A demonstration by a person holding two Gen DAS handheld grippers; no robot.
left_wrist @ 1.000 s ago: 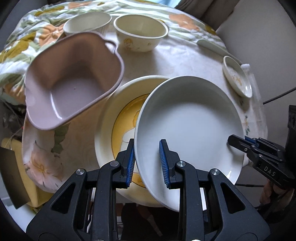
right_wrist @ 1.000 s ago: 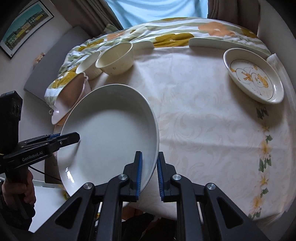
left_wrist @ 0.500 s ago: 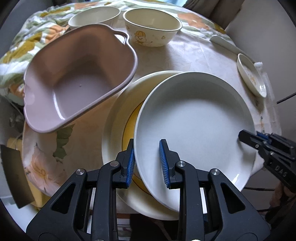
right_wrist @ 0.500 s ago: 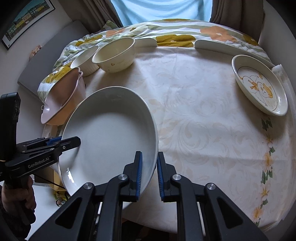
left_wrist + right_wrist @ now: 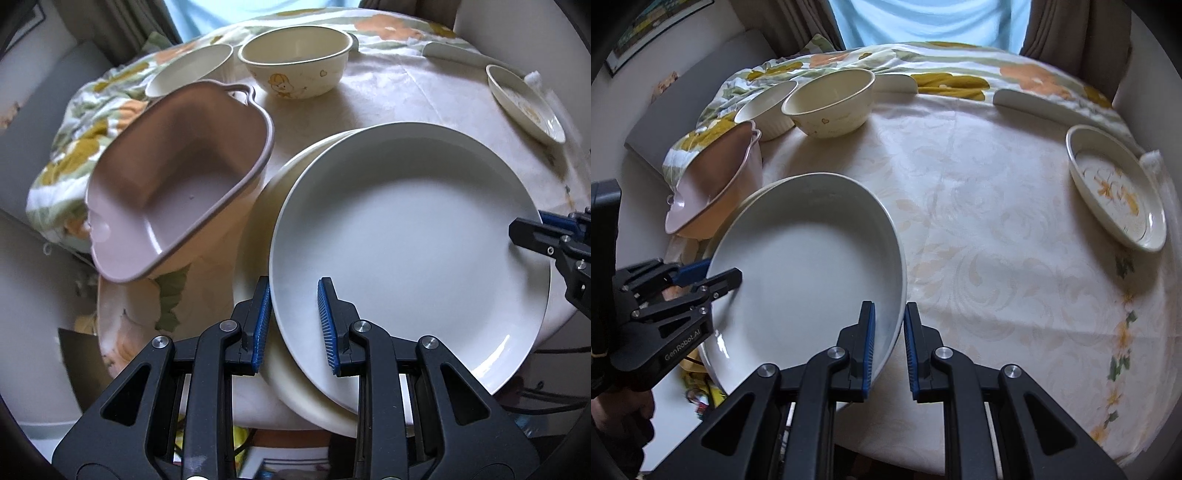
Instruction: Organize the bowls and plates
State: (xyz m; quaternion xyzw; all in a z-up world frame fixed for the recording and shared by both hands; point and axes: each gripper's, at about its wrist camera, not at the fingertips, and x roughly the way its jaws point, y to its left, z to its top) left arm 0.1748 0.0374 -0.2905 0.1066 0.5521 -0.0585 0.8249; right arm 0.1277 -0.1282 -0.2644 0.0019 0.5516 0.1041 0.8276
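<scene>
A large white plate [image 5: 406,236] is held at two sides of its rim. My left gripper [image 5: 293,291] is shut on its near edge, one pad under the rim and one inside. My right gripper [image 5: 889,310] is shut on the opposite edge of the white plate [image 5: 798,266]. The plate lies nearly flat over a cream plate [image 5: 255,229], whose rim peeks out on the left and below. In the left wrist view the right gripper [image 5: 528,225] shows at the plate's right edge. The left gripper [image 5: 716,273] appears at the left in the right wrist view.
A pink handled bowl [image 5: 177,177] leans at the table's left edge, close to the stacked plates. Behind it stand a white ribbed bowl [image 5: 188,70] and a cream cartoon bowl [image 5: 295,62]. A small duck-pattern plate [image 5: 1115,188] lies at the far right on the tablecloth [image 5: 997,221].
The white plate has slid further over the cream plate, whose yellow centre is now hidden. The left wrist view has tilted up, showing more of the far table.
</scene>
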